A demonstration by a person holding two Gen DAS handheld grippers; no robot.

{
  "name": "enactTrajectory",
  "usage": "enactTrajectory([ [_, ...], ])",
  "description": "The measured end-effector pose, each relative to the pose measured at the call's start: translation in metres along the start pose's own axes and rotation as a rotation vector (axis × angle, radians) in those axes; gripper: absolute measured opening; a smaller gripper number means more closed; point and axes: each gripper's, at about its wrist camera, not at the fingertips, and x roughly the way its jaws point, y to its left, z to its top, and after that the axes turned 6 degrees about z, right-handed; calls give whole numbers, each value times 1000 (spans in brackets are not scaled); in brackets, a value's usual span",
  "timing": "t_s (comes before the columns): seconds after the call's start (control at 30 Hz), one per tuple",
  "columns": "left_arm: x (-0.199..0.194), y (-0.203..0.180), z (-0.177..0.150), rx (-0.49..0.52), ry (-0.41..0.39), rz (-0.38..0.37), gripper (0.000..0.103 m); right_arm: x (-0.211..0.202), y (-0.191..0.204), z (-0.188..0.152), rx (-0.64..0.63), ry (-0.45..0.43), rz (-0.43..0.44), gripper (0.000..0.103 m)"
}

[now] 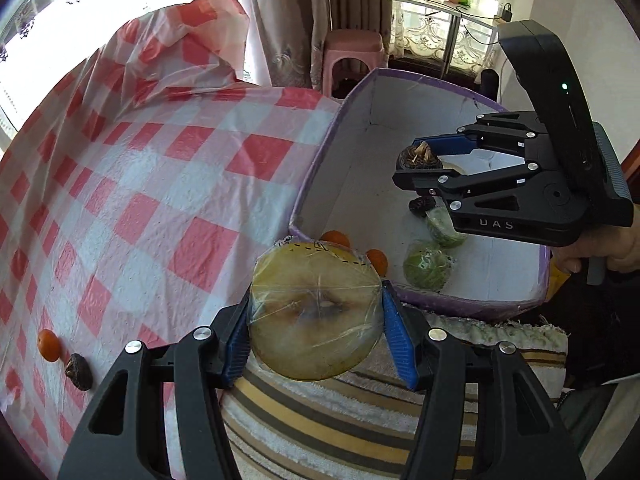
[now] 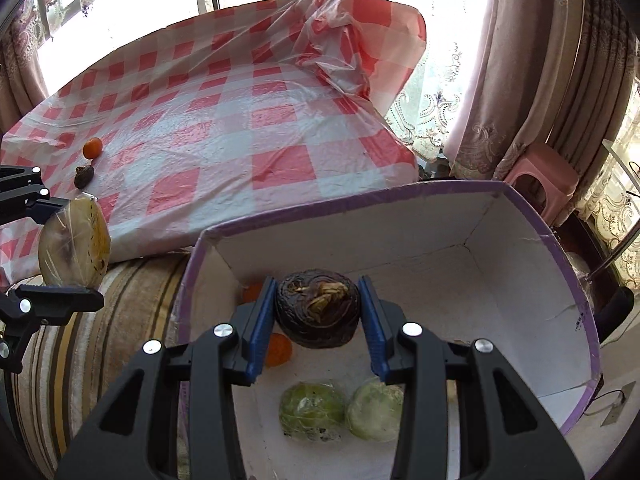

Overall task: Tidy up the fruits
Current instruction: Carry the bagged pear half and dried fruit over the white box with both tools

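Note:
My left gripper (image 1: pixel 316 316) is shut on a plastic-wrapped yellow fruit half (image 1: pixel 316 316), held just outside the near rim of the white box with purple edge (image 1: pixel 320 152). It also shows in the right wrist view (image 2: pixel 76 244). My right gripper (image 2: pixel 318 312) is shut on a dark brown round fruit (image 2: pixel 318 312) and holds it over the inside of the box (image 2: pixel 520 216); it shows in the left wrist view (image 1: pixel 418 168). In the box lie two green wrapped fruits (image 2: pixel 312 406) (image 2: pixel 376 412) and two small oranges (image 2: pixel 278 350).
A small orange (image 1: pixel 49 345) and a dark dried fruit (image 1: pixel 79 371) lie on the red-checked tablecloth (image 1: pixel 160 184) at the left. A striped towel (image 1: pixel 320 420) lies under the box. A pink stool (image 1: pixel 352 56) stands beyond the table.

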Motion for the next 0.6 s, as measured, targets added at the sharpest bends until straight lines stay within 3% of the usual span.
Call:
enactTrajectory([
  [0.33,31,-47,26,110,60,-64,56,3,-48,-26,48,47,-117,41],
  [0.6,55,-64,28,147,134,-117,56,12,-58,-36,64,77,-133,41],
])
